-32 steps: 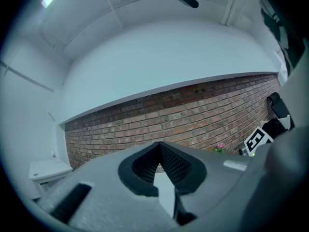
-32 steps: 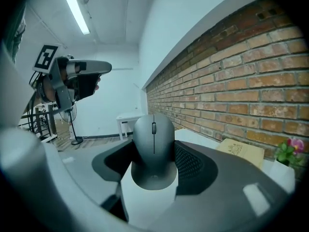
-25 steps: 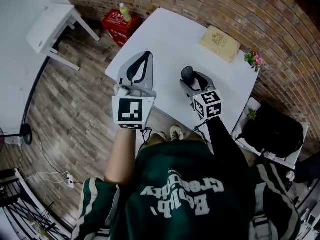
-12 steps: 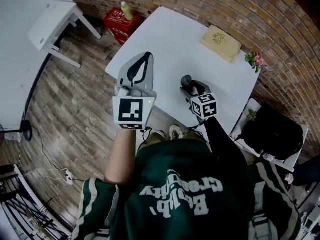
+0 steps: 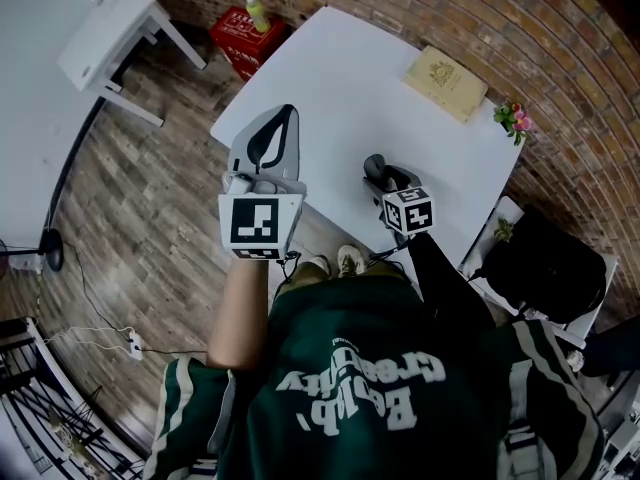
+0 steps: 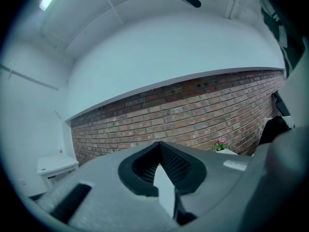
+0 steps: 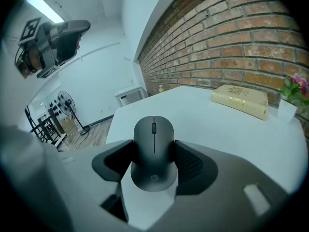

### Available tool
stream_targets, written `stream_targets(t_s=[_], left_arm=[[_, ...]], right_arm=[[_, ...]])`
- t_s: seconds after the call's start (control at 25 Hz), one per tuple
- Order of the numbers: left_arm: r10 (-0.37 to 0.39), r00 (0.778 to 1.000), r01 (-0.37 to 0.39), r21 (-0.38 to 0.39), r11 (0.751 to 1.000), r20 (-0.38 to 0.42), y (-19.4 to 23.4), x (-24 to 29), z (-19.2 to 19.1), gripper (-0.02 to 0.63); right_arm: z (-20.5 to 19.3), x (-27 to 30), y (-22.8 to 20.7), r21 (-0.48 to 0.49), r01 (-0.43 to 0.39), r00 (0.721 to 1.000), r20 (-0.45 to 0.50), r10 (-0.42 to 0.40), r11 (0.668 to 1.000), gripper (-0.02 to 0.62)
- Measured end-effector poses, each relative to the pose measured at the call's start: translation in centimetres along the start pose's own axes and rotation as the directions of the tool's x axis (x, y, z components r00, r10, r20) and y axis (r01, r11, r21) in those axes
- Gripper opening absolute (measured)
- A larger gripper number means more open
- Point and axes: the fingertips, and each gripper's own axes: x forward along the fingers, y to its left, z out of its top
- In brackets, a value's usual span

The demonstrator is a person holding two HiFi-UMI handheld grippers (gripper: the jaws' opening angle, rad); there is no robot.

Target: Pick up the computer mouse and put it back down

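A dark grey computer mouse [image 7: 153, 153] sits between the jaws of my right gripper [image 7: 153, 146], and both pads press on its sides. In the head view the mouse [image 5: 374, 165] shows at the tip of the right gripper [image 5: 378, 171], low over the near part of the white table [image 5: 340, 78]. Whether it touches the tabletop I cannot tell. My left gripper [image 5: 288, 111] hangs level over the table's left corner, its fingertips closed together with nothing between them. The left gripper [image 6: 159, 144] faces the brick wall.
A tan book [image 5: 445, 83] lies at the far right of the table, with a small pot of pink flowers [image 5: 510, 118] at the right corner. A red crate [image 5: 243, 33] holding a bottle stands on the floor beyond. A white desk [image 5: 100, 43] is left, a black bag [image 5: 550, 258] right.
My right gripper has come down toward the tabletop with the mouse in its jaws and now looks smaller in the head view. The left gripper has stayed in place.
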Motion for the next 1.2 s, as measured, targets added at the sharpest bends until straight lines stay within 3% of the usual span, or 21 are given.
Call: stream_targets(t_s=[0.64, 0.92, 1.2], left_arm=[[0.051, 0.998, -0.051, -0.002, 0.999, -0.035, 1.3, -2.1, -1.3, 0.006], [0.072, 0.997, -0.072, -0.011, 0.997, -0.04, 1.7, -2.7, -1.8, 0.006], [0.09, 0.995, -0.091, -0.017, 0.996, -0.035, 2.1, -3.0, -1.7, 0.007]], right_arm=[[-2.1, 1.6, 1.3, -0.012, -0.008, 0.997, -0.072, 0.007, 1.0, 0.287], [-3.5, 1.8, 0.6, -0.009, 0.032, 0.991, -0.128, -0.033, 0.999, 0.287], [-3.5, 2.0, 0.5, -0.033, 0.043, 0.991, -0.123, -0.047, 0.999, 0.288]])
